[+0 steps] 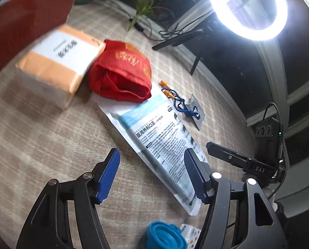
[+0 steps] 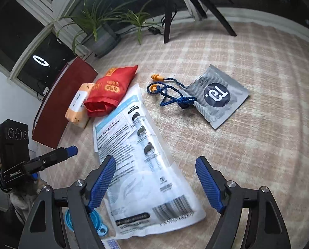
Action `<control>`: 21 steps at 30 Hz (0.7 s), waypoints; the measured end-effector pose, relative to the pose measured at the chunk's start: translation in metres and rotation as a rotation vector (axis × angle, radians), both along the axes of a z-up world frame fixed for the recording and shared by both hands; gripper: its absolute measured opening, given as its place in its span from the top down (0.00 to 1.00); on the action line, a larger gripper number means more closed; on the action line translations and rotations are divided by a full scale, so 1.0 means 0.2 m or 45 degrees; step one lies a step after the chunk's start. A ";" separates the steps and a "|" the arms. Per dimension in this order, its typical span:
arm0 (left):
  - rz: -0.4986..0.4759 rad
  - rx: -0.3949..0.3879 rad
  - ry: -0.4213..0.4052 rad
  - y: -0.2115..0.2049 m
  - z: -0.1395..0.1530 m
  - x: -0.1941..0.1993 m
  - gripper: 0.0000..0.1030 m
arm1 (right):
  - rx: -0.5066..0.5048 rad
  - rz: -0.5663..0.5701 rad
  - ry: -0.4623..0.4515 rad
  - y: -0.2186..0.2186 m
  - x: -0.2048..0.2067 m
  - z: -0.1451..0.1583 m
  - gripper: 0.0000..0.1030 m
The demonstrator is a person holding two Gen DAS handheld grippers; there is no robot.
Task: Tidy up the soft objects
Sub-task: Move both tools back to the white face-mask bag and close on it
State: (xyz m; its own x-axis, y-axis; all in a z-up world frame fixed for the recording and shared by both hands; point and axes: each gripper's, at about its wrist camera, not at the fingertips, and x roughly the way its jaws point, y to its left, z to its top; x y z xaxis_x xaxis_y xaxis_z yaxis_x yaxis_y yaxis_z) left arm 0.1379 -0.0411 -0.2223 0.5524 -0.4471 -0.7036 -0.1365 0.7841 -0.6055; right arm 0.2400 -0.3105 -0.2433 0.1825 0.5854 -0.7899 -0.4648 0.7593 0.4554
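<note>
A long face-mask packet [image 1: 160,143] [image 2: 142,166] lies flat on the checked cloth. A folded red fabric bag [image 1: 121,76] [image 2: 110,92] rests on its far end, beside an orange tissue pack [image 1: 61,62] [image 2: 78,105]. Corded orange earplugs [image 1: 175,99] [image 2: 167,91] and a grey sachet [image 1: 196,112] [image 2: 216,95] lie to the right. My left gripper [image 1: 152,176] is open and empty above the packet's near part. My right gripper [image 2: 155,184] is open and empty over the packet's barcode end.
A dark red box [image 1: 28,18] [image 2: 59,105] stands at the left. A blue folded silicone funnel [image 1: 164,236] [image 2: 96,222] lies near the grippers. A ring light [image 1: 247,8], its tripod legs [image 2: 169,10] and potted plants [image 2: 100,27] stand at the back.
</note>
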 end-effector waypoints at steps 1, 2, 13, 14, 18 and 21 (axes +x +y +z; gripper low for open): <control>0.006 -0.005 0.009 -0.01 -0.01 0.01 0.38 | 0.000 0.008 0.010 0.00 0.02 -0.02 0.26; 0.013 -0.014 0.022 -0.01 -0.03 0.02 0.38 | -0.002 0.013 0.020 0.01 0.04 -0.03 0.26; 0.015 -0.077 0.092 -0.09 -0.13 0.12 0.38 | 0.120 0.102 0.144 0.02 0.13 -0.11 0.26; 0.019 -0.076 0.081 -0.10 -0.14 0.12 0.38 | 0.130 0.122 0.154 0.03 0.13 -0.12 0.26; 0.014 -0.083 0.078 -0.14 -0.14 0.15 0.38 | 0.139 0.192 0.156 0.07 0.10 -0.12 0.27; 0.007 -0.075 0.068 -0.17 -0.14 0.16 0.39 | 0.138 0.233 0.149 0.11 0.07 -0.12 0.28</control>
